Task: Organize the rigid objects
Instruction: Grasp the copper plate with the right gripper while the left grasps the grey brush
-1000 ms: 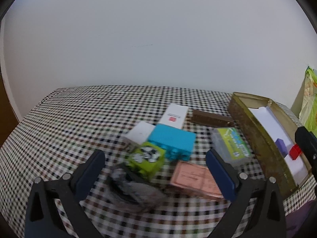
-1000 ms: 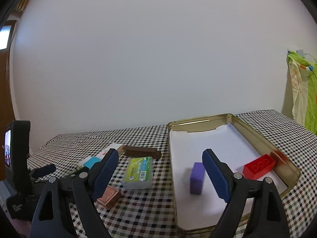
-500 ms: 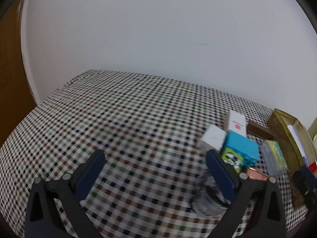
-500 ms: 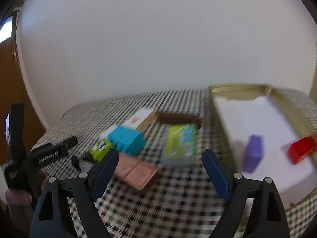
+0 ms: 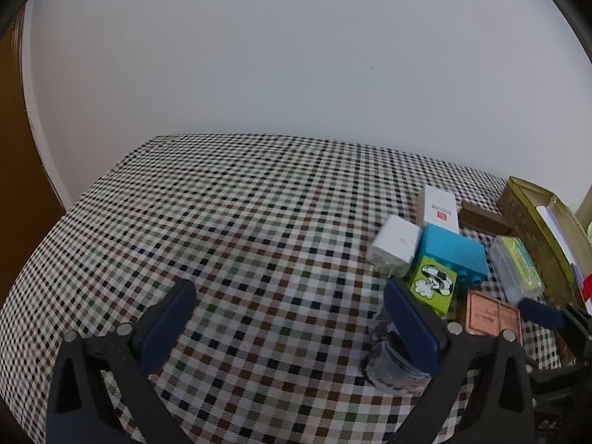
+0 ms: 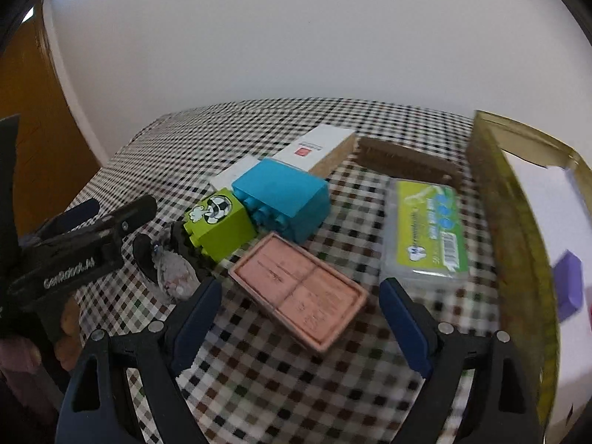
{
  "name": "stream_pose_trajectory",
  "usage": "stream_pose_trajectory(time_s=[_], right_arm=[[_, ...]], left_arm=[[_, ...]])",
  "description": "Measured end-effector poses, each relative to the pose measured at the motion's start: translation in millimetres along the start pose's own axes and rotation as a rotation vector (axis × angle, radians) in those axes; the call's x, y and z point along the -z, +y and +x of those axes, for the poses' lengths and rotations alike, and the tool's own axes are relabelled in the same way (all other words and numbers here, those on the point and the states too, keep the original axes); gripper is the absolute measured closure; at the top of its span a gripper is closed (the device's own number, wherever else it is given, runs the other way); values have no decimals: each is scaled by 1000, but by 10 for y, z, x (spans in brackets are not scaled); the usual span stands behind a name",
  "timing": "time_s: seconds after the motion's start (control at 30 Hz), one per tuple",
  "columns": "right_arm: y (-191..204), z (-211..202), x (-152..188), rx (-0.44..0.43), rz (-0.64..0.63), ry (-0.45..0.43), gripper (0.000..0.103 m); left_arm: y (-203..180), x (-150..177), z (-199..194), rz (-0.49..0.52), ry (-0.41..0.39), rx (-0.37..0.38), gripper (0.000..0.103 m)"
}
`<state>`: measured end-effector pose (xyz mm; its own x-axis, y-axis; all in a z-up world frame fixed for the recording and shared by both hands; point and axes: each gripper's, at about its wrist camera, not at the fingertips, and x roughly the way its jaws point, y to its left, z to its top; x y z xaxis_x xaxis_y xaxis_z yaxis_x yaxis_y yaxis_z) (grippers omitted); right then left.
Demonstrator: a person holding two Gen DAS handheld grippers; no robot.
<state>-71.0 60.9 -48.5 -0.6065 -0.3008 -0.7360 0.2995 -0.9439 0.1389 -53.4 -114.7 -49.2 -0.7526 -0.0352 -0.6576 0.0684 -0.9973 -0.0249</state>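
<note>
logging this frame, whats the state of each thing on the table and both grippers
left gripper: open, empty, over bare cloth
right gripper: open, empty, pink tile between its fingers
pink tile: flat on the cloth
green block: on its side
blue block: on its side, touching the green block
clear case: shut, flat
gold tin: open, purple block inside

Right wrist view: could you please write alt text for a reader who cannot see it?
The open right claw hovers over a flat pink rectangular block on a checkered tablecloth. Behind the block lie a lime-green cube with a cartoon print, a large turquoise plastic brick and a clear plastic case with a green label; a gold metal tin stands at the right.
</note>
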Motion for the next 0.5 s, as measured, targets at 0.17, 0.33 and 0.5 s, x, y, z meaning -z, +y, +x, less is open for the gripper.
stream_pose_trajectory(time_s=[0.17, 0.33, 0.5], right_arm=[[151, 151, -51, -13, -100, 75, 14], [226, 108, 21, 37, -172, 68, 32], [219, -7, 131, -6, -182, 44, 53]], left_arm=[[50, -38, 40, -25, 23, 1, 1], [93, -31, 50, -56, 44, 0, 1], [160, -31, 109, -76, 57, 7, 1]])
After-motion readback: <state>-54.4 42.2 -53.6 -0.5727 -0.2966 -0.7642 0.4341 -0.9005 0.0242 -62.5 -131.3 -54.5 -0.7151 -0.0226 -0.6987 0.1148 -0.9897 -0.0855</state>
